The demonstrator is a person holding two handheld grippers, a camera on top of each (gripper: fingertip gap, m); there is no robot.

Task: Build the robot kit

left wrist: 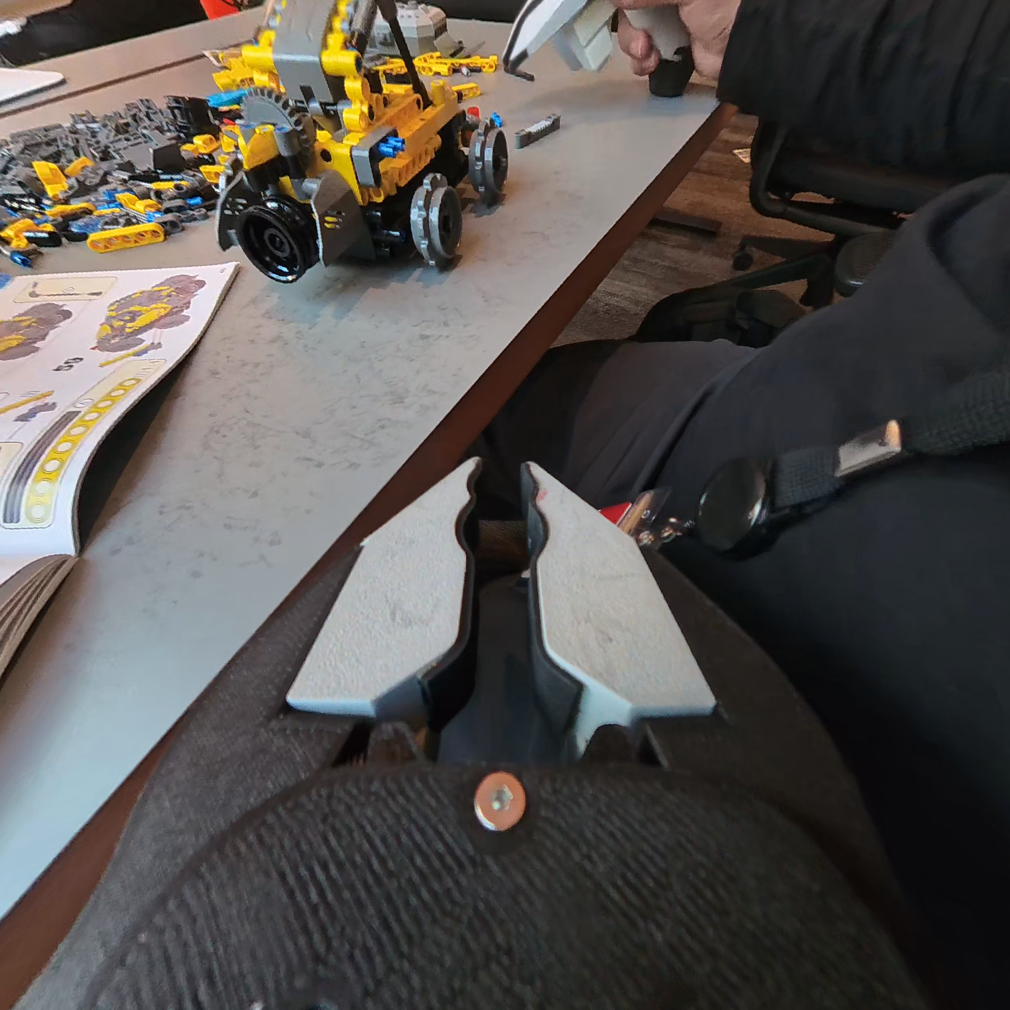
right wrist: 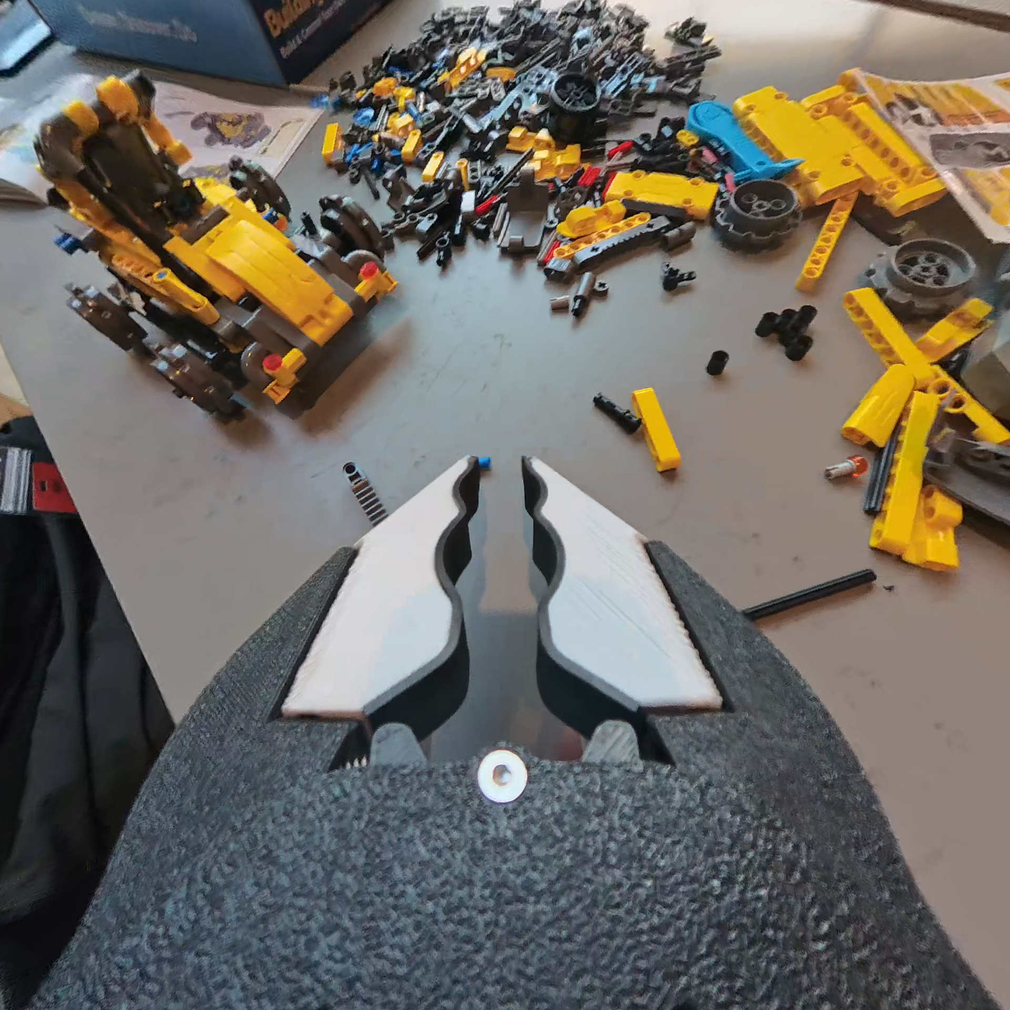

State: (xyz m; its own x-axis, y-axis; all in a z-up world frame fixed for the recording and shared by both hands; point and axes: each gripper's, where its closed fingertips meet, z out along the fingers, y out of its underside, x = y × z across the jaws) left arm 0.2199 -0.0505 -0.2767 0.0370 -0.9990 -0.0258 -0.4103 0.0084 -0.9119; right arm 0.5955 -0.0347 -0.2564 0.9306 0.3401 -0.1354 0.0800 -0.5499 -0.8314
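The half-built yellow and grey toy vehicle (right wrist: 207, 257) stands on the grey desk (right wrist: 464, 382), up and to the left of the right gripper (right wrist: 500, 462) and well apart from it. That gripper hovers over bare desk with a narrow gap between its white fingers (right wrist: 393, 601) and nothing in it. A small blue pin (right wrist: 484, 462) lies just at its left fingertip, and a dark ribbed piece (right wrist: 365, 494) sits just beside the same finger. A short yellow beam (right wrist: 656, 429) with a black pin (right wrist: 616, 414) touching it lies near, to the right. Farther off spreads a heap of loose black, yellow and blue parts (right wrist: 519, 120), with a blue box (right wrist: 218, 33) behind.

The left gripper (left wrist: 500, 464) is held off the desk's edge (left wrist: 415, 453), above a person's dark-clothed lap (left wrist: 683, 426), its fingers narrowly parted and empty. From here the vehicle (left wrist: 350, 164) stands far ahead on the desk, an open instruction booklet (left wrist: 82, 382) nearer on the left.
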